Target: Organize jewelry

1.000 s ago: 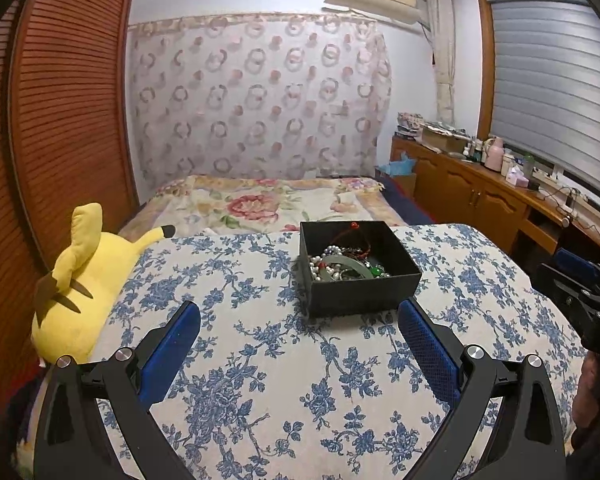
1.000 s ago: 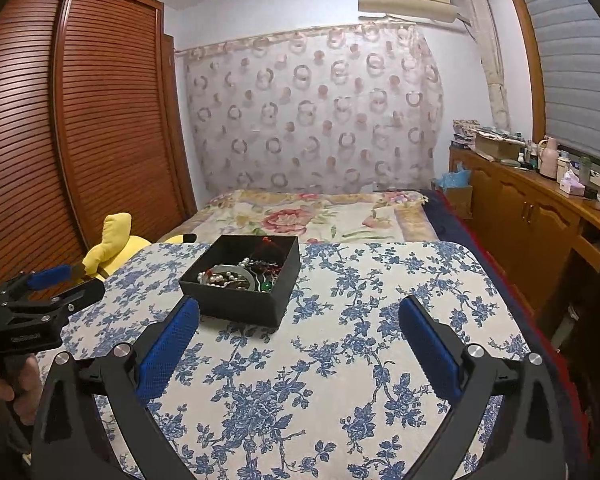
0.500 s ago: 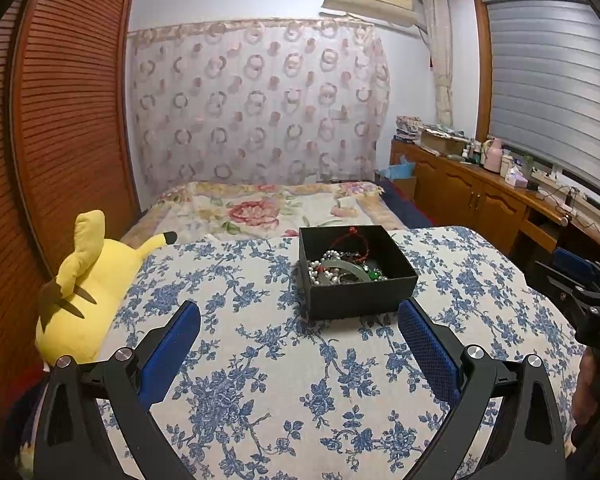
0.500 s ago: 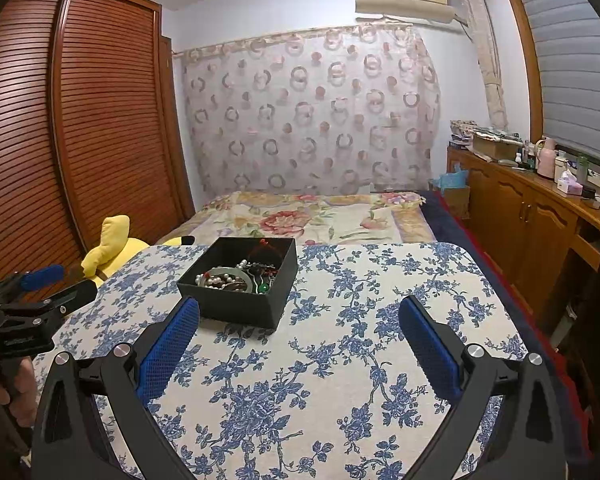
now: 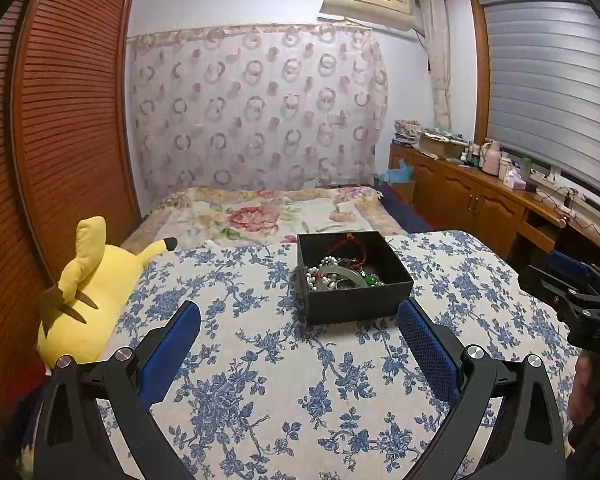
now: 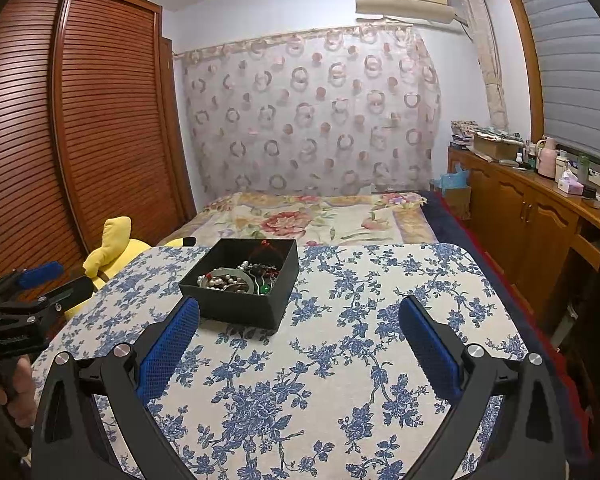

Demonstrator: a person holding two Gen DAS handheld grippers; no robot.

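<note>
Two grippers hovered wide open, holding nothing: left gripper (image 5: 299, 316) short of the box (image 5: 356, 298), right gripper (image 6: 299, 316) beside it. Box sat on floral table (image 6: 340, 380), beads (image 5: 320, 276) and bangle (image 5: 340, 272) inside. Plush (image 5: 88, 292) lay far left.

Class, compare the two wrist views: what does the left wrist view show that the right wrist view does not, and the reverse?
Only the left wrist view shows the right gripper at its edge, and the yellow plush toy nearly whole. Only the right wrist view shows the left gripper and the hand holding it. Both show the black box of tangled jewelry on the blue-flowered cloth, with both grippers open.
</note>
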